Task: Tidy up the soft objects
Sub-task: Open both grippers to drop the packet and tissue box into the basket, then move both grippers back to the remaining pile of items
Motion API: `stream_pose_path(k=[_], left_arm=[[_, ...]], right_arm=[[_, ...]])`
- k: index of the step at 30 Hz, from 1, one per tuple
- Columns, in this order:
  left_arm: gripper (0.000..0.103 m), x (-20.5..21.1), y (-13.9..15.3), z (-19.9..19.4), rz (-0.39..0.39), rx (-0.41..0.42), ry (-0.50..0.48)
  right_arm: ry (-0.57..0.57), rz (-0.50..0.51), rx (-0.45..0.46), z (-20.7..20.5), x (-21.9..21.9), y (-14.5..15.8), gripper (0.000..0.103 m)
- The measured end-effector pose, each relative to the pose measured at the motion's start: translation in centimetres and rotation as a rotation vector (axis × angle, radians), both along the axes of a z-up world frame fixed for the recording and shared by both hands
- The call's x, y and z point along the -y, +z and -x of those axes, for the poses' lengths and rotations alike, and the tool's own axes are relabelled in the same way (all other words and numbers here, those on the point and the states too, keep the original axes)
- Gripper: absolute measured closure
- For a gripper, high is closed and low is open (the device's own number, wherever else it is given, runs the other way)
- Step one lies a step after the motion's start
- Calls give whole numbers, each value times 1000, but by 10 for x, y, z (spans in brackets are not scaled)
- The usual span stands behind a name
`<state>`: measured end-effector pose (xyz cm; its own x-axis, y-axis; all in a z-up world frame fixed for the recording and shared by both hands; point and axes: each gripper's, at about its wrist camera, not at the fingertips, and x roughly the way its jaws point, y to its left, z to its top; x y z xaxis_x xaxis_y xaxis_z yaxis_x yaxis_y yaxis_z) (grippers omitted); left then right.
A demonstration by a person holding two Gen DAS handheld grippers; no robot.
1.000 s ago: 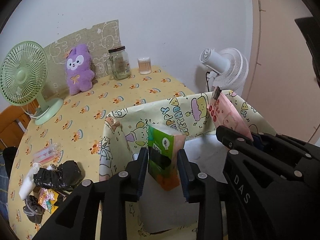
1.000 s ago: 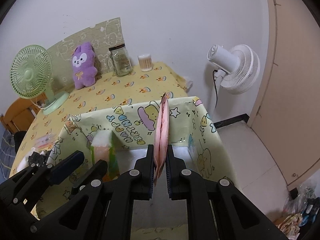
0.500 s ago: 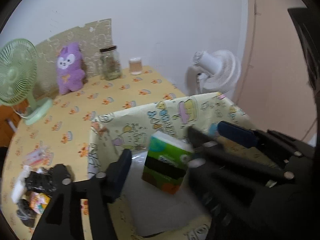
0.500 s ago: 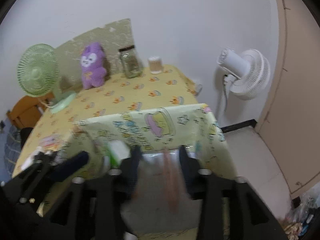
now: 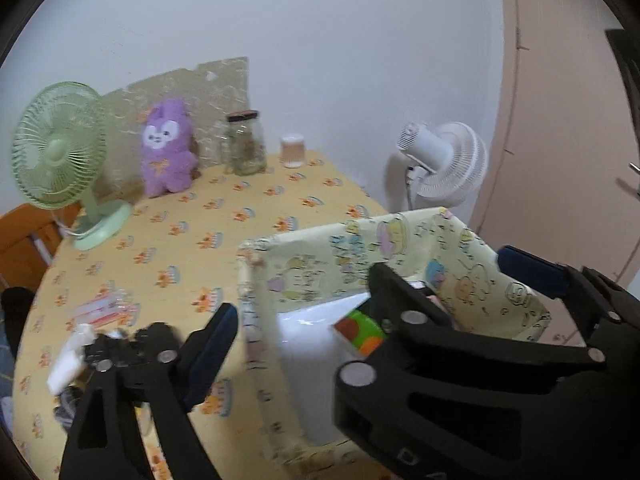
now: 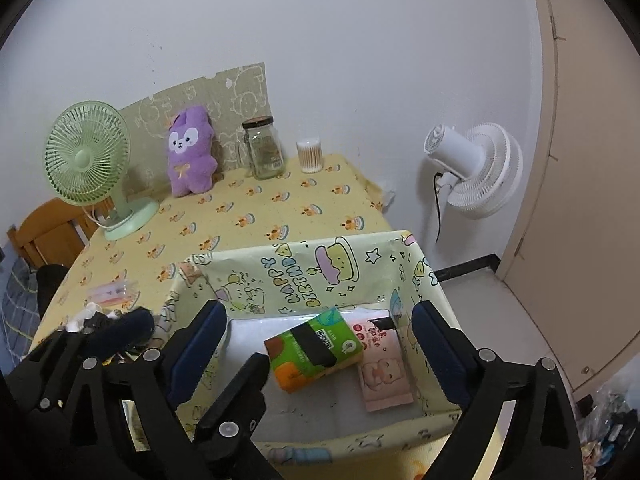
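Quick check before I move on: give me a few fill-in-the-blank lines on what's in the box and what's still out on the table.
1. The green tissue pack lies inside the ____ with the birthday print.
2. The pink pack lies partly ____ the green tissue pack.
3. The plush toy at the back of the table is ____ in colour.
4. The glass jar stands between the plush toy and the cotton swab ____.

Missing words: box; under; purple; tub

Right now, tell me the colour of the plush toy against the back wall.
Purple, with a white face; the plush toy shows best in the right wrist view.
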<state>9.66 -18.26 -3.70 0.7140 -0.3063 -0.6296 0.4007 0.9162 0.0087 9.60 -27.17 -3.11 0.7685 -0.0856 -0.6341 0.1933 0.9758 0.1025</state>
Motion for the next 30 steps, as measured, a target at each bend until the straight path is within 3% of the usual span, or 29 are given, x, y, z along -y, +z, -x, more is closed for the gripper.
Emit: stream_pose_path(k=[5, 30], left_arm=[[9, -15, 8, 6, 17, 14, 14], [9, -85, 38, 45, 61, 112, 70]], right_arm=[[7, 10, 25, 8, -13, 8, 2], [57, 66, 110, 39, -84, 45, 0]])
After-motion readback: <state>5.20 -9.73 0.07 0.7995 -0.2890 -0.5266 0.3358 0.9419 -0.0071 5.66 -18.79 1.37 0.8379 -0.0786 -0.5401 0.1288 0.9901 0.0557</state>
